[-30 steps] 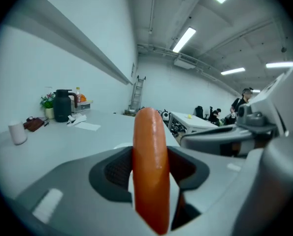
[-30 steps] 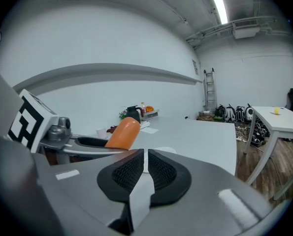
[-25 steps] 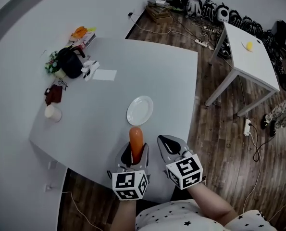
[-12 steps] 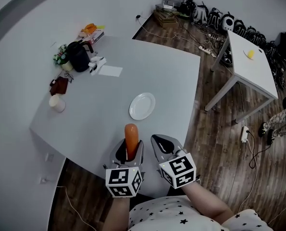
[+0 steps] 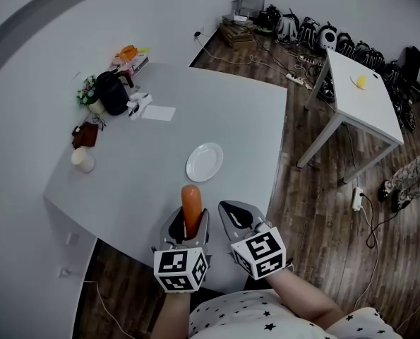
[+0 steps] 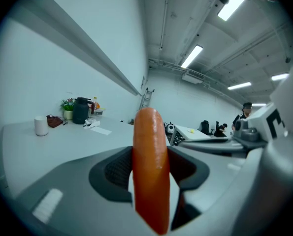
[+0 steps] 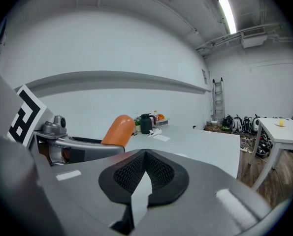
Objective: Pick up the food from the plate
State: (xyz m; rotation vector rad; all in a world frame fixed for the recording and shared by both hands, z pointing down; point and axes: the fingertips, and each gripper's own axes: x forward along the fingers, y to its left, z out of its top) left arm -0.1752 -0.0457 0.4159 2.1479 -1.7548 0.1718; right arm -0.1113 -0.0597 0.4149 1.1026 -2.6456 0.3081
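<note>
sausage, lower end hidden, clamped in left tool; right tool closed, empty.

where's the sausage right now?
Head view, lower centre: the sausage is clamped in the left gripper above the table, just short of the white plate.

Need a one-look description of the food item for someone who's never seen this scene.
On the big grey table, look at the near edge, where two grippers are side by side. The left gripper clamps the sausage, pointing toward the empty white plate. It's the only orange round-ended cylinder there; the right gripper holds nothing.
</note>
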